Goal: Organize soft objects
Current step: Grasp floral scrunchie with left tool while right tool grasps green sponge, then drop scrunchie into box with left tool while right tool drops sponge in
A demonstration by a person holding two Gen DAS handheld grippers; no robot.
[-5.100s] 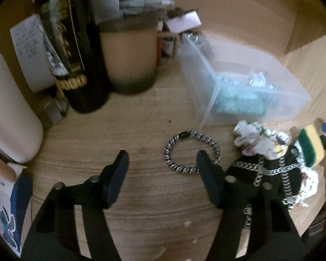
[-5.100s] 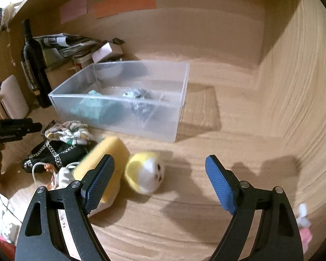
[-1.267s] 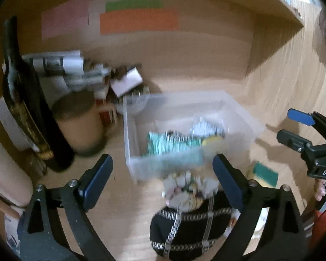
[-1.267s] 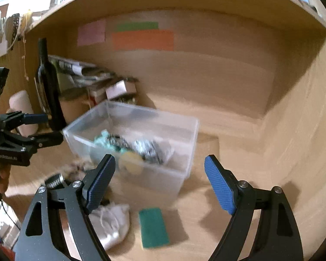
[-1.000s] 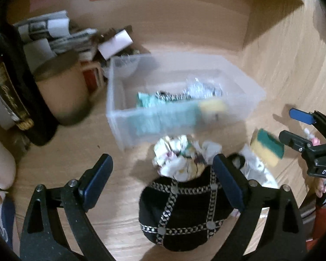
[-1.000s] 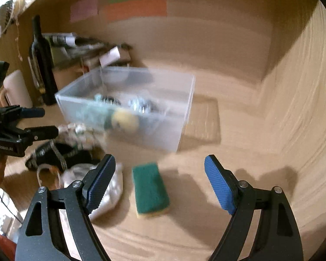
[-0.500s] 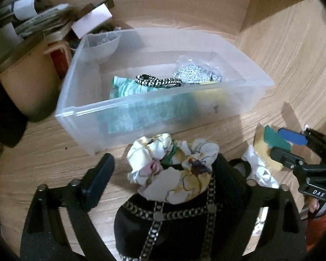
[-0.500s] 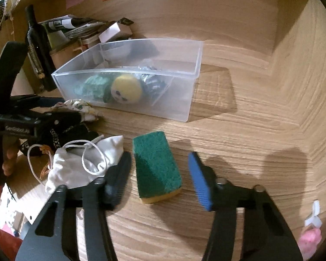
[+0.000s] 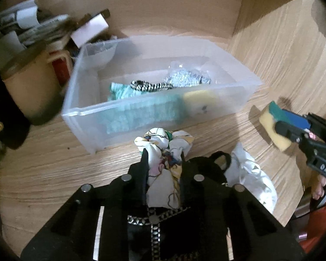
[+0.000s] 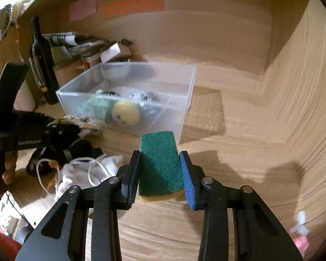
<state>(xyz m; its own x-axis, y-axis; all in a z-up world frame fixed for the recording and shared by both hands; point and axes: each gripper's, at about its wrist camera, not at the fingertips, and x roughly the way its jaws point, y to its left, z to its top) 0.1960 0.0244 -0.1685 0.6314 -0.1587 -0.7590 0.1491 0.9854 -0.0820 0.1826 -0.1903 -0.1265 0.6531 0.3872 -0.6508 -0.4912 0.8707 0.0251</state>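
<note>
My left gripper (image 9: pixel 164 165) is shut on a floral fabric scrunchie (image 9: pixel 164 150), held above a black chain-trimmed bag (image 9: pixel 154 224) in front of the clear plastic bin (image 9: pixel 80 114). The bin holds a teal cloth (image 9: pixel 139 115), a black-and-white braided band (image 9: pixel 151 85), a silver item (image 9: pixel 184 79) and a yellow plush ball (image 10: pixel 125 113). My right gripper (image 10: pixel 159 171) is shut on a green-and-yellow sponge (image 10: pixel 159 165), lifted off the desk in front of the bin (image 10: pixel 184 108); the sponge also shows in the left wrist view (image 9: pixel 273 126).
A white drawstring pouch (image 10: pixel 80 171) lies on the desk beside the black bag. A dark wine bottle (image 10: pixel 41 63), a tan mug (image 9: pixel 30 80) and stacked papers (image 9: pixel 32 28) stand left of the bin. Wooden walls close the back and right. A small pink item (image 10: pixel 300 241) lies at the right.
Both grippers have closed: the left on the scrunchie, the right on the sponge, which is now raised off the desk. Earlier, the braided band and yellow plush ball went into the bin.
</note>
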